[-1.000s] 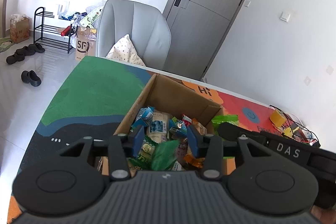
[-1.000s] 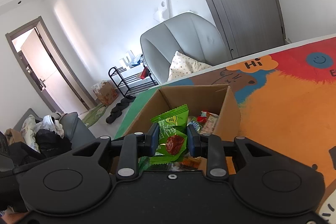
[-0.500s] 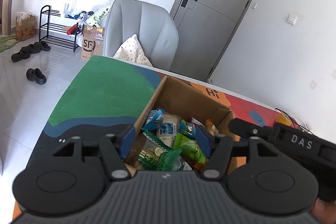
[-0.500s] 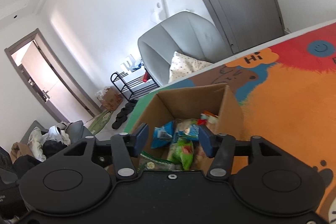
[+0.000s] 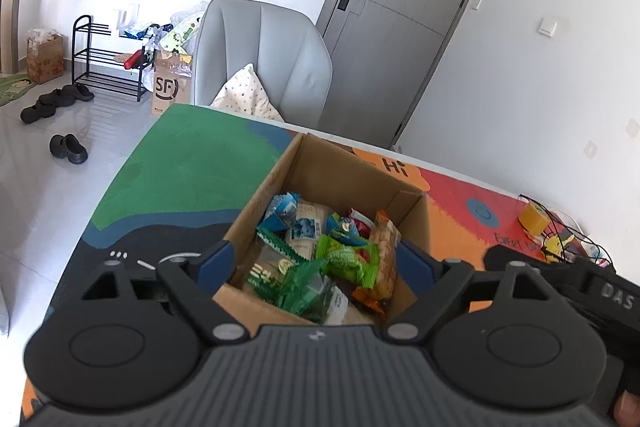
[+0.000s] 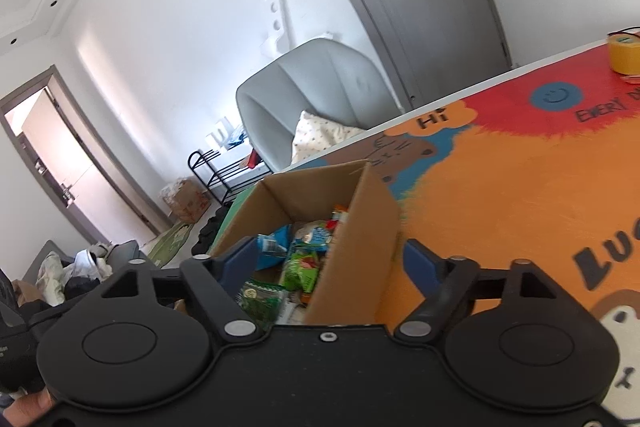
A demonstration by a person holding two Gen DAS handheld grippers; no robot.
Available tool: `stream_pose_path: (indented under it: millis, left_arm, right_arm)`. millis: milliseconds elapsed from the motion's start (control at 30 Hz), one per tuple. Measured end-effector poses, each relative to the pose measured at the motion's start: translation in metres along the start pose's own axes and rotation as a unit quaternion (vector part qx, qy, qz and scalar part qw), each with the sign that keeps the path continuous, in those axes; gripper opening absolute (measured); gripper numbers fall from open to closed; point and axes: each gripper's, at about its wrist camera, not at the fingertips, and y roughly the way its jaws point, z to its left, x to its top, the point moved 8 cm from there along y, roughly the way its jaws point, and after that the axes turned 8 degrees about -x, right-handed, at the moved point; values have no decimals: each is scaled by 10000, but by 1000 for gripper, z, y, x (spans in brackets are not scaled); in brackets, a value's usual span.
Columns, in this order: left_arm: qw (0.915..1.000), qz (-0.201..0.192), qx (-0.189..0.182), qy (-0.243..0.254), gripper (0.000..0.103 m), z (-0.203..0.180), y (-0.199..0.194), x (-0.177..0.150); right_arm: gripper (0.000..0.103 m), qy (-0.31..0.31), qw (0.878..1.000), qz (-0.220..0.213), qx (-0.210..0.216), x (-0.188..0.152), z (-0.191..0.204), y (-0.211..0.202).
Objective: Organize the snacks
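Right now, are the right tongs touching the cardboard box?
Cannot tell. In the right wrist view the right tongs stand open astride the cardboard box wall, but depth hides any gap.

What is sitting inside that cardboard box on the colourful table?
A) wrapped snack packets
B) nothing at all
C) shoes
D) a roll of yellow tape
A: the cardboard box holds a heap of wrapped snack packets, green, blue and orange, also visible in the right wrist view.
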Motion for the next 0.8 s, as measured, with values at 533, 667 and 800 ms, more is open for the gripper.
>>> stream_pose_path:
  millis: [533, 667, 800]
  left_arm:
    - [9989, -21, 85, 466, 99, -35, -35, -15]
    - [9982, -64, 59, 592, 103, -44, -45, -16]
    - [9972, -17, 12, 744, 103, -52, -52, -20]
  right_arm:
    - [103, 172, 9985, -347, -396, -3, -38, -59]
    - [103, 131, 9978, -389, -512, -5, -43, -74]
    - [103, 36, 9974, -472, -534, -6, -45, -91]
